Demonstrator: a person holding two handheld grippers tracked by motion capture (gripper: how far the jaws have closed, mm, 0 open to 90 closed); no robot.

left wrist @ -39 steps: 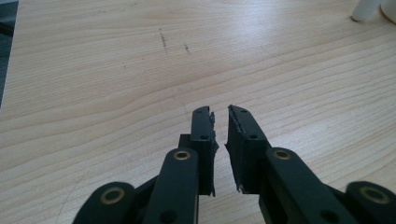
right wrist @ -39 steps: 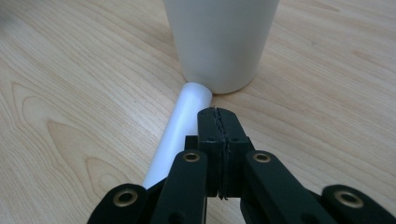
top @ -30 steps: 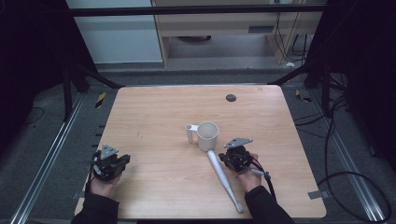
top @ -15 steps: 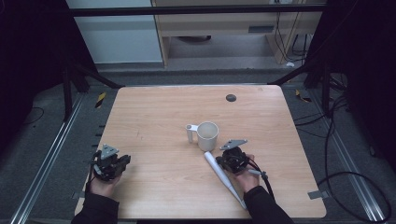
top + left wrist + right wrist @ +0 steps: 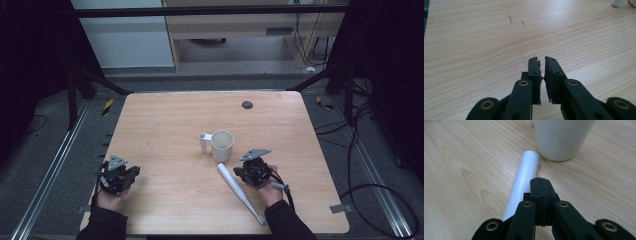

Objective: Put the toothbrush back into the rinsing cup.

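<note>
Both grippers (image 5: 127,175) (image 5: 240,173) rest low (right beside bat (image 5: 239,191)).

Both hands low, near the person's side.
Right gripper (image 5: 541,181) jaws pressed together, empty; left gripper (image 5: 542,60) jaws slightly parted, empty.

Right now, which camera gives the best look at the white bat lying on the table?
The high view: the white bat shows whole, thick end toward the mug, thin handle toward the table's near edge. The right gripper view has only its thick end, close up beside the shut jaws. The left gripper view adds nothing on it.
</note>
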